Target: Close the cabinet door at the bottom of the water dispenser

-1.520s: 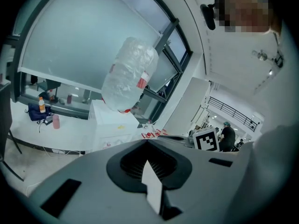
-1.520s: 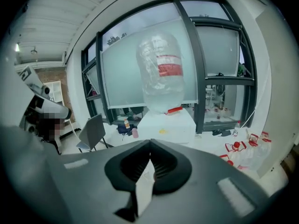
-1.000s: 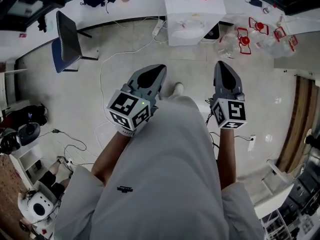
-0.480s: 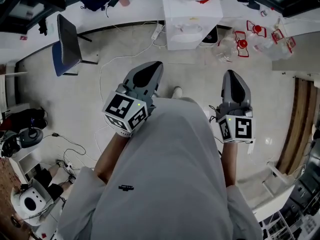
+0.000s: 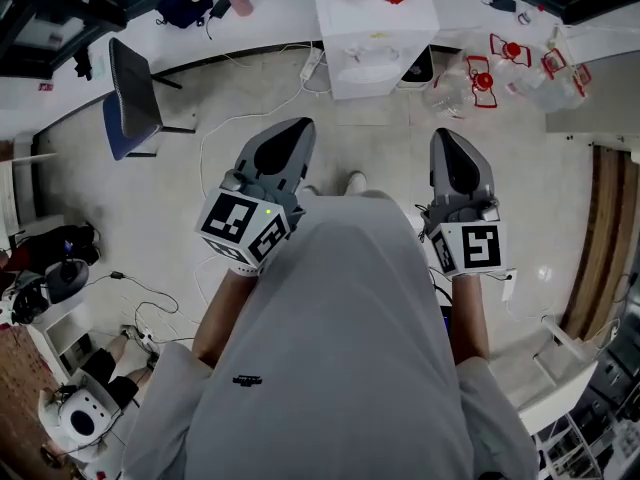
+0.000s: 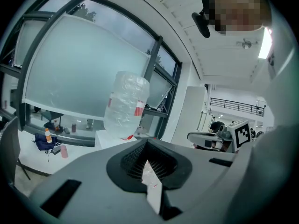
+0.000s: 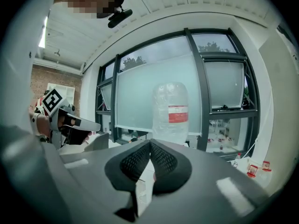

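Observation:
The white water dispenser (image 5: pixel 372 30) stands at the far wall, with a clear bottle (image 6: pixel 125 101) upside down on top; the same bottle (image 7: pixel 170 108) shows in the right gripper view. A dark panel (image 5: pixel 421 65) juts out at its lower right; I cannot tell whether it is the cabinet door. My left gripper (image 5: pixel 285 140) and right gripper (image 5: pixel 453 146) are held out in front of the person's body, well short of the dispenser and pointing towards it. Both are shut with nothing between the pads. Each gripper view shows the other gripper off to the side.
A blue chair (image 5: pixel 128 93) stands at the left with cables (image 5: pixel 210 128) trailing over the floor. Red-and-clear containers (image 5: pixel 520 63) lie to the right of the dispenser. Low shelves and gear (image 5: pixel 60 318) crowd the lower left, and a wooden strip (image 5: pixel 595 238) runs down the right.
Both grippers have risen a little. In the head view the left one has shifted towards the upper left and the right one slightly right. Their jaws stayed shut.

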